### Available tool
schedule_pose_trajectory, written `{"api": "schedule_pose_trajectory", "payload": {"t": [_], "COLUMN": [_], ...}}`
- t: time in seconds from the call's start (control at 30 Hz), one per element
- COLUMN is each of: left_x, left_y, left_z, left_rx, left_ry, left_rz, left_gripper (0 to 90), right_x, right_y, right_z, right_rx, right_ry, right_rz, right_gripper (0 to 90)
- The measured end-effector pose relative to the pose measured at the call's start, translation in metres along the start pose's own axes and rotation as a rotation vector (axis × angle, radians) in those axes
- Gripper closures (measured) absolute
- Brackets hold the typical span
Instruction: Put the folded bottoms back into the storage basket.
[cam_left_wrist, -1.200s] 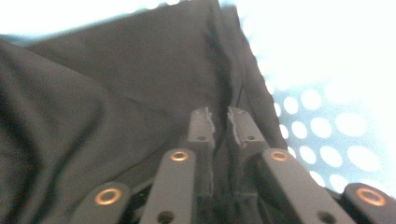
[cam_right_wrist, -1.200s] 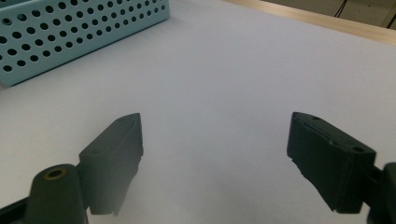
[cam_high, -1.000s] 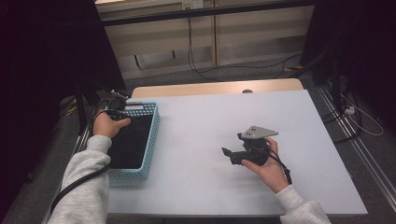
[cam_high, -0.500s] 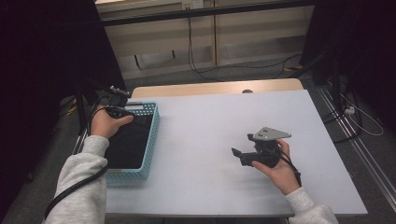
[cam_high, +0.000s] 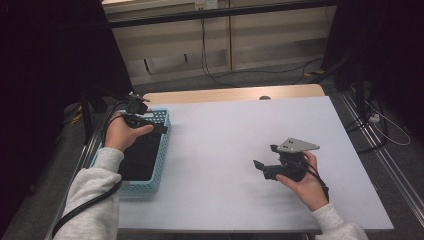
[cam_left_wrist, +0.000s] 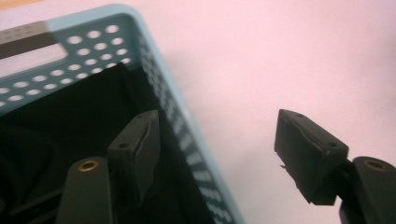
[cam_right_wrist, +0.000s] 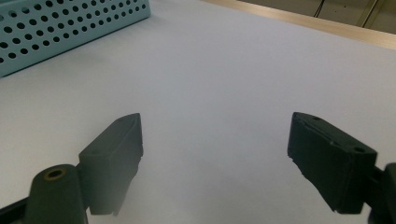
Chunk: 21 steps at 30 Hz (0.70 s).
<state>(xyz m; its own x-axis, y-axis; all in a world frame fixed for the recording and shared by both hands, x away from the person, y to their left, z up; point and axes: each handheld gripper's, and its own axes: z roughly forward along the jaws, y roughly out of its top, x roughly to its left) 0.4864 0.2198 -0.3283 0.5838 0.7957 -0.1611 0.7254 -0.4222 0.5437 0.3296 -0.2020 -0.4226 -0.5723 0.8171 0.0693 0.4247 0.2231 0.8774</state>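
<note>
Light blue perforated plastic basket (cam_high: 161, 131) at the left edge of the white surface (cam_high: 240, 130), in the left middle of the high view; dark inside, contents too dark to make out. Left gripper (cam_high: 159, 129) poised over the basket's far right corner, jaws spread wide and holding nothing; in the left gripper view one jaw hangs inside the basket, the other outside over the surface, so the right wall (cam_left_wrist: 187, 140) runs between them. Right gripper (cam_high: 265, 159) low over bare surface at the lower right of the high view, well apart from the basket, jaws likewise wide open and empty.

Likely light and fairly stiff, though thin perforated walls may flex under a pinch. Smooth plastic, so probably a bit slippery against the pads. Best hold probably on the rim of the wall now straddled, near the corner where it is stiffest. Held at one corner only, probably prone to tilting or swinging; the handle slot (cam_left_wrist: 28, 55) in the end wall offers another purchase.
</note>
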Motion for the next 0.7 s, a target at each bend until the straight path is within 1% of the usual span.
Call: {"api": "schedule_pose_trajectory", "payload": {"t": [0.13, 0.23, 0.3, 0.37, 0.43, 0.53, 0.6, 0.67, 0.7], "left_x": [-0.013, -0.022, -0.029, -0.035, -0.04, -0.046, -0.05, -0.055, -0.057], "left_y": [0.003, 0.003, 0.003, 0.002, 0.002, 0.001, 0.0, -0.001, -0.002], "left_z": [0.004, 0.009, 0.012, 0.015, 0.017, 0.022, 0.024, 0.026, 0.028], "left_rx": [-0.008, -0.022, -0.022, -0.02, -0.019, -0.02, -0.018, -0.02, -0.016], "left_ry": [-0.021, -0.044, -0.059, -0.068, -0.08, -0.086, -0.091, -0.101, -0.1], "left_rz": [0.031, 0.038, 0.045, 0.061, 0.07, 0.085, 0.101, 0.102, 0.107], "left_gripper": [27.7, 26.2, 25.4, 25.0, 24.4, 23.7, 23.2, 22.9, 22.9], "right_x": [-0.003, -0.005, -0.006, -0.007, -0.008, -0.011, -0.012, -0.013, -0.014], "right_y": [-0.003, -0.005, -0.006, -0.007, -0.008, -0.011, -0.012, -0.013, -0.014], "right_z": [-0.003, -0.005, -0.006, -0.008, -0.01, -0.013, -0.014, -0.016, -0.016], "right_rx": [0.005, 0.006, 0.006, 0.008, 0.009, 0.01, 0.012, 0.016, 0.017], "right_ry": [0.002, 0.004, 0.007, 0.007, 0.007, 0.008, 0.008, 0.007, 0.006], "right_rz": [0.004, 0.001, -0.005, -0.008, -0.003, 0.005, 0.001, -0.002, -0.002], "right_gripper": [17.7, 17.6, 17.6, 17.6, 17.6, 17.6, 17.6, 17.6, 17.6]}}
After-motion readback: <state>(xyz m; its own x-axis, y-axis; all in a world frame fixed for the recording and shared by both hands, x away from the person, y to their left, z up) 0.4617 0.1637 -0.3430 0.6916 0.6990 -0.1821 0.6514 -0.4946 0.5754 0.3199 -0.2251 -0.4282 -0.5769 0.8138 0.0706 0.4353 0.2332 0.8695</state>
